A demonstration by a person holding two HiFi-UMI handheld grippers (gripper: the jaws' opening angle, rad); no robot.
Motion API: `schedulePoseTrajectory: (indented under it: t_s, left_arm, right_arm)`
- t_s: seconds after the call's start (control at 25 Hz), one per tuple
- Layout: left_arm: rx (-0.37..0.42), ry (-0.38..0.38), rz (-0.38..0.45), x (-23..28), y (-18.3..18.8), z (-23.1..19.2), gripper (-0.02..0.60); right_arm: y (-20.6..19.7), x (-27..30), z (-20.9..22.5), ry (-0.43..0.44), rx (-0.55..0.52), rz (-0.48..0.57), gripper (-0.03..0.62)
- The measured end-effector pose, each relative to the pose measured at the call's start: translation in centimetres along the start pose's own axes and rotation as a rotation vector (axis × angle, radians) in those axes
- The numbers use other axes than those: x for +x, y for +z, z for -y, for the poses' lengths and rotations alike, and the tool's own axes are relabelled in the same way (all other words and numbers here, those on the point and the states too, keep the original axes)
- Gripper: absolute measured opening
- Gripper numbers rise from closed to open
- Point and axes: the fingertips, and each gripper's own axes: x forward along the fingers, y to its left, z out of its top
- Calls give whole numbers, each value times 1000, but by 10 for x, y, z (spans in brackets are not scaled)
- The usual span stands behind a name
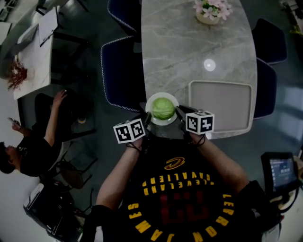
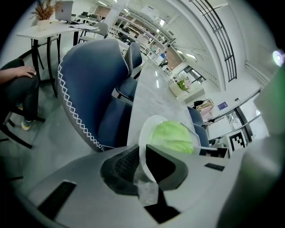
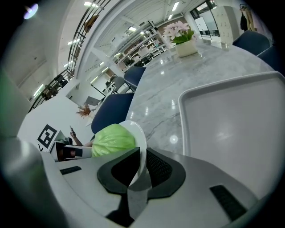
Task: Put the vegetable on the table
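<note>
A green cabbage (image 1: 163,108) lies on a small white plate (image 1: 150,101) at the near end of the marble table (image 1: 189,42). My left gripper (image 1: 147,117) is shut on the plate's left rim and my right gripper (image 1: 179,112) is shut on its right rim. In the left gripper view the plate rim (image 2: 147,133) runs between the dark pads (image 2: 122,167), with the cabbage (image 2: 173,137) just beyond. The right gripper view shows the rim (image 3: 139,133) pinched the same way, the cabbage (image 3: 113,139) to its left. Whether the plate touches the table I cannot tell.
A pale empty tray (image 1: 222,106) lies on the table just right of the plate. A flower pot (image 1: 210,10) stands at the far end. Dark blue chairs (image 1: 118,71) line both sides. A seated person (image 1: 28,146) is at the left, by a white desk (image 1: 35,52).
</note>
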Motion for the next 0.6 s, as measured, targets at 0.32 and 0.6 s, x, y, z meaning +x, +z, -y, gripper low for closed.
schedulePoseTrajectory:
  t_s: [0.32, 0.6]
  left_arm:
    - [-10, 9, -31, 12, -3, -15, 49]
    - [-24, 5, -47, 14, -7, -17, 49]
  right_arm:
    - [-5, 13, 2, -63, -36, -64, 51]
    - [-8, 17, 5, -82, -20, -107, 51]
